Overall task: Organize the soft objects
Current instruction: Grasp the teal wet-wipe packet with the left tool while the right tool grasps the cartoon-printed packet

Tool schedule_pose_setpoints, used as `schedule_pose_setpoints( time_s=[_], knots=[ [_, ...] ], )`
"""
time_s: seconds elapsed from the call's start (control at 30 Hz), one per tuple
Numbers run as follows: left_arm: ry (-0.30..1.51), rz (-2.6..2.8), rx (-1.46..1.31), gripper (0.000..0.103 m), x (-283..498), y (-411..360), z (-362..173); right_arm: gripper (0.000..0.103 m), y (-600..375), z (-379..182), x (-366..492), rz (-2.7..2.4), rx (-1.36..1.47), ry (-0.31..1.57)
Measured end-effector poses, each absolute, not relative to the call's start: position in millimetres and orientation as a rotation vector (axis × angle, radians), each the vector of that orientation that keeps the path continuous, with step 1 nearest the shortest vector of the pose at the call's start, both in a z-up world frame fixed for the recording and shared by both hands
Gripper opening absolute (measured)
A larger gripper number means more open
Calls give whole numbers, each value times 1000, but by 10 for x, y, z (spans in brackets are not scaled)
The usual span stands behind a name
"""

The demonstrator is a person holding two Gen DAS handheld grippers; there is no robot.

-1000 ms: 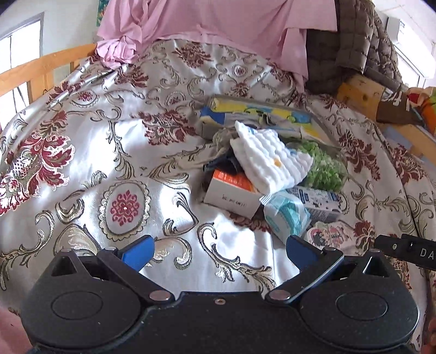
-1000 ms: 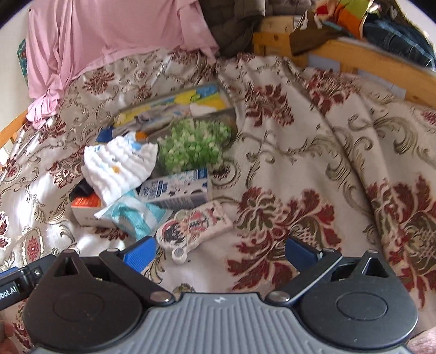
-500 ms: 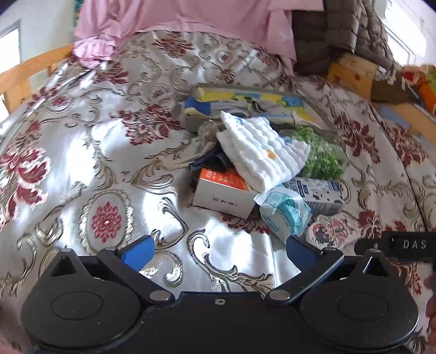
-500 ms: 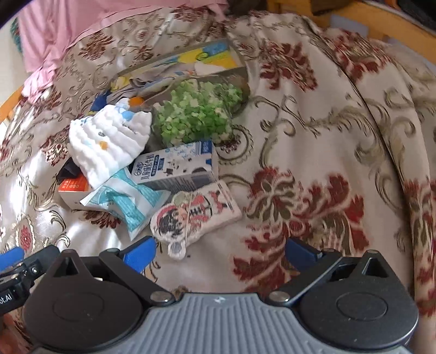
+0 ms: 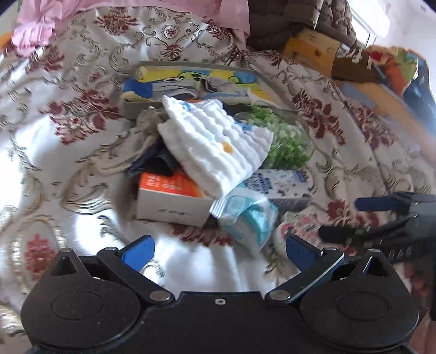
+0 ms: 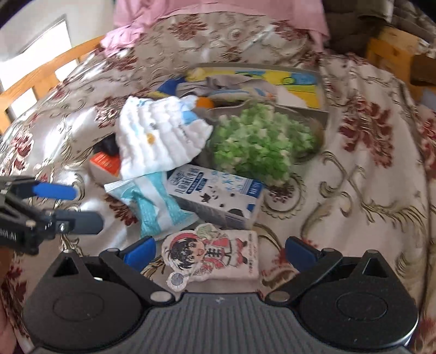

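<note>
Cartoon plush pouch (image 6: pixel 215 253) lay between spread jaws of right gripper (image 6: pixel 220 252), framed for pinching. Left gripper (image 5: pixel 218 249), jaws likewise apart and empty, hovered short of teal packet (image 5: pixel 246 217), probably awaiting its turn.

Bedspread (image 5: pixel 68 152): glossy satin-like cloth w/ woven floral pattern, shiny where light hits. Pink sheet (image 6: pixel 218 11): matt, thin cloth. White washcloth (image 5: pixel 215 147): soft, ribbed, puffy cotton-like cloth, matt. Wipes pack (image 5: pixel 245 217): crinkly plastic film, slight sheen. Orange box (image 5: pixel 174 196) & milk carton (image 6: pixel 218 198): smooth printed cardboard. Cartoon pouch (image 6: pixel 212 253): padded cloth w/ printed face, matt. Green bag (image 6: pixel 259 147): clear glossy plastic over small green bits. Left gripper (image 5: pixel 218 250) & right gripper (image 6: pixel 220 250): matt black plastic bodies, metal rivets, blue rubbery-looking pads. Bed frame (image 6: pixel 41 79): varnished wood, smooth.
</note>
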State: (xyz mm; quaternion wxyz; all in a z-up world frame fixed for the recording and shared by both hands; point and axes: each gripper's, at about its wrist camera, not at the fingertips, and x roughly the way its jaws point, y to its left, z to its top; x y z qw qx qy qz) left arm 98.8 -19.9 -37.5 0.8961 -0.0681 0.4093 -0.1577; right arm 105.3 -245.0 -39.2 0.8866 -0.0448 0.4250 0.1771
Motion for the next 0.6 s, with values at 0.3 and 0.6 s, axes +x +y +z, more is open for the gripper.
schedule_pose_setpoints(
  time_s=[0.3,0.6],
  knots=[
    [839,-410,-231,102,1233,-264,-559,103,-2405,-562,1177,350,-100,966],
    [885,-494,-406,102,1438,-285,-736,103,-2392,-767,1299,352,-44,1031]
  ],
)
